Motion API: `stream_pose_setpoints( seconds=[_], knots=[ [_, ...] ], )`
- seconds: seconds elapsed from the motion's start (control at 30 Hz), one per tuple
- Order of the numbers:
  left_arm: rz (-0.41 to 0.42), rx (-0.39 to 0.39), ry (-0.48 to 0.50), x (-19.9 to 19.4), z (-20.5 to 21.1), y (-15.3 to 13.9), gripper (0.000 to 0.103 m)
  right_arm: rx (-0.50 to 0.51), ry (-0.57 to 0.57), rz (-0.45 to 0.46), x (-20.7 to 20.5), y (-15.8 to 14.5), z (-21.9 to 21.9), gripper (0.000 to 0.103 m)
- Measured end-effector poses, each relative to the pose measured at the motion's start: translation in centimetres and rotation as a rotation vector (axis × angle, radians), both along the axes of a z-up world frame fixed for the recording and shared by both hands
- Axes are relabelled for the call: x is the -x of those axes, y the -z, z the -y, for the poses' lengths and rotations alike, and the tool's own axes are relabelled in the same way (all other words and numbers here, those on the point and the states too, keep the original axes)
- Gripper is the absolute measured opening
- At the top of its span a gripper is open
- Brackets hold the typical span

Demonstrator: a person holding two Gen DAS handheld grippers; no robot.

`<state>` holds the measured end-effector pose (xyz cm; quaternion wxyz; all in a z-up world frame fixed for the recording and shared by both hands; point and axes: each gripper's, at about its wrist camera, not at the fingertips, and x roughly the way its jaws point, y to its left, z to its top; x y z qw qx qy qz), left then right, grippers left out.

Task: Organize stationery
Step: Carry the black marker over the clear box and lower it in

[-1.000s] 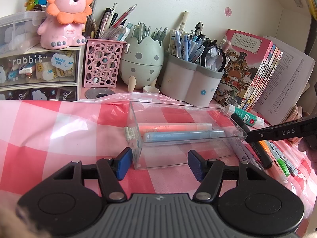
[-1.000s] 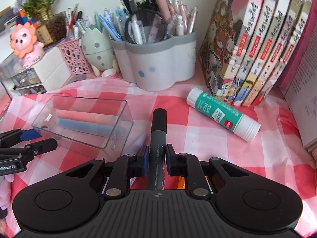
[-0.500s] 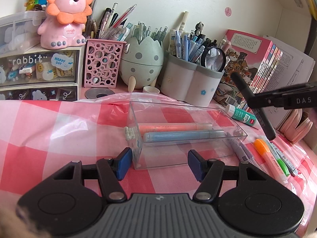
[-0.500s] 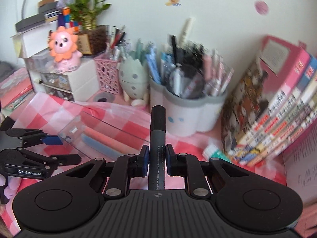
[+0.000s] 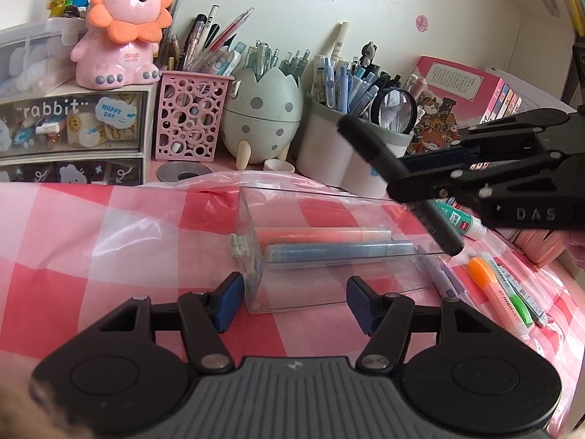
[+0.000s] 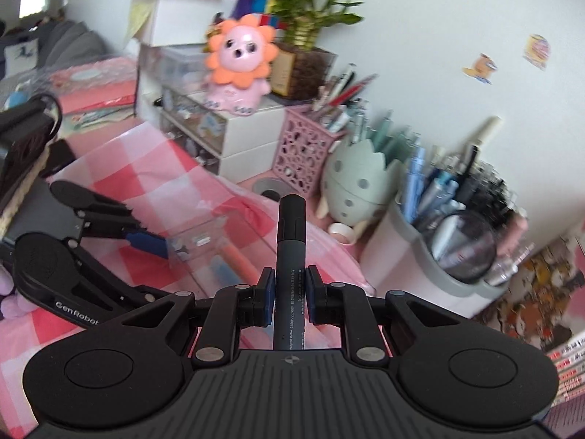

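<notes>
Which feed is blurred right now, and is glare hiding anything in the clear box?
Right wrist view: background smeared, especially the grey pen cup and books; the black marker in the right hand-held gripper stays sharp. Left wrist view: crisp, fisheye-bent at edges; the clear box shows mild reflections, both highlighters inside readable.

black marker (image 6: 290,256) being held tilted above the table | clear box (image 5: 329,248) lying open on the checked cloth | orange highlighter (image 5: 321,235) and blue highlighter (image 5: 336,250) lying side by side inside

Pink-and-white checked tablecloth (image 5: 109,256); orange highlighter (image 5: 321,235) and blue highlighter (image 5: 336,250); clear box (image 5: 252,256).
</notes>
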<state>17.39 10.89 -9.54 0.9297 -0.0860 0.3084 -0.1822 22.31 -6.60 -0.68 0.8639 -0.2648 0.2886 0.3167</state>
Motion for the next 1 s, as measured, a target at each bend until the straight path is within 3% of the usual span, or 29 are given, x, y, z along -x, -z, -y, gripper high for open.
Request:
stream_pose_setpoints(
  seconds=[0.3,0.8,1.0],
  knots=[
    [0.000,0.005,-0.001,0.0,0.0,0.0,0.035,0.058,-0.113,-0.028,1.0,1.2,-1.4,0.016],
    [0.000,0.005,-0.001,0.0,-0.1,0.0,0.035,0.041,-0.120,-0.082,1.0,1.5,-1.2,0.017],
    [0.000,0.005,-0.001,0.0,-0.1,0.0,0.035,0.037,-0.107,-0.077,1.2,1.5,-1.1,0.025]
  ],
)
